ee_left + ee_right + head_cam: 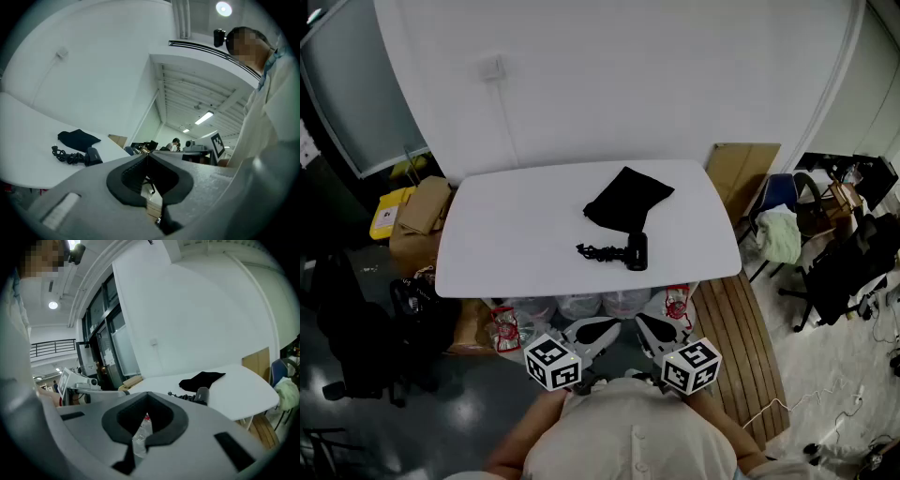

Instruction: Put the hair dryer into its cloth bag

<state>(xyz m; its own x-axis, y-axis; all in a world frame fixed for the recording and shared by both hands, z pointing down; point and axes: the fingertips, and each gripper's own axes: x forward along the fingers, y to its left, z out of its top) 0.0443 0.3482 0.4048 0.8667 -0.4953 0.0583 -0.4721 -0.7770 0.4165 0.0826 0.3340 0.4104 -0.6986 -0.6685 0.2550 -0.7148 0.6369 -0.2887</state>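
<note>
A black cloth bag [628, 199] lies flat on the white table [516, 234], right of its middle. Just in front of the bag rests the black hair dryer [637, 250], its coiled cord [600, 251] trailing to the left. Both grippers hang in front of the table's near edge, close to the person's body. My left gripper [613, 324] and right gripper [639, 322] are shut with nothing between the jaws, their tips turned toward each other. The left gripper view has the bag [77, 139] and dryer [93, 156] far off; the right gripper view shows the bag [202, 379] and dryer [202, 394] likewise.
Cardboard boxes [422, 211] and a yellow box [387, 215] stand left of the table. Plastic bottles and bags [581, 306] sit on the floor below its front edge. A wooden slatted bench [741, 347] lies at the right, with chairs and clothes [787, 225] beyond it.
</note>
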